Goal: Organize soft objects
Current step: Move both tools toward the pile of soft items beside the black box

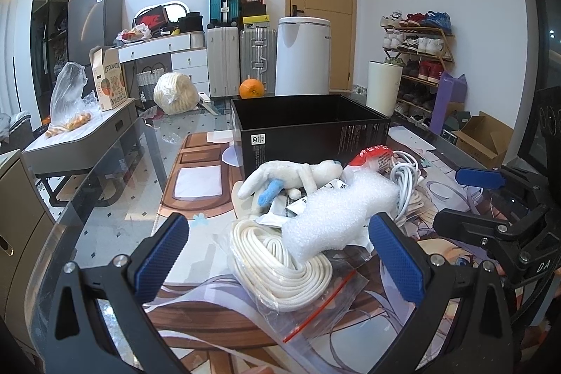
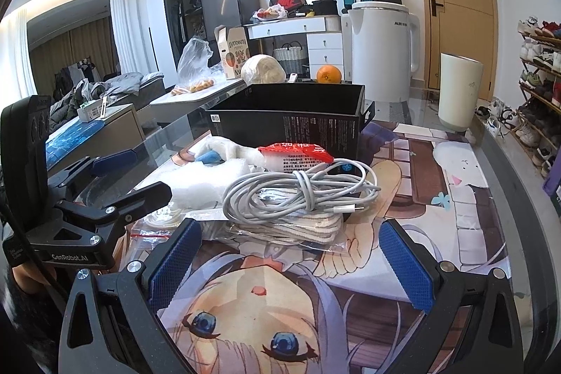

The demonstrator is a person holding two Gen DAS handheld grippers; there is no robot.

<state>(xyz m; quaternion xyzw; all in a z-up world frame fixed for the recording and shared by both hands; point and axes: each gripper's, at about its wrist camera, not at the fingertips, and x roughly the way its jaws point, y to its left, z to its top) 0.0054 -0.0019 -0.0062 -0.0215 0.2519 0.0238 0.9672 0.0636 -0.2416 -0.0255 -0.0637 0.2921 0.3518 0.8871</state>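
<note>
Over the glass table (image 1: 115, 184), both grippers hover level, jaws wide apart, flanking the pile, holding nothing.

Both wrist views low, near, facing black box (image 1: 308, 125) (image 2: 287, 114); shared pile, apparently.

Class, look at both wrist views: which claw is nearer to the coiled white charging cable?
Right. The right claw sits open just short of the coiled white charging cable, facing it. The left claw is open over the white rope bundle, with the cable farther off.
</note>
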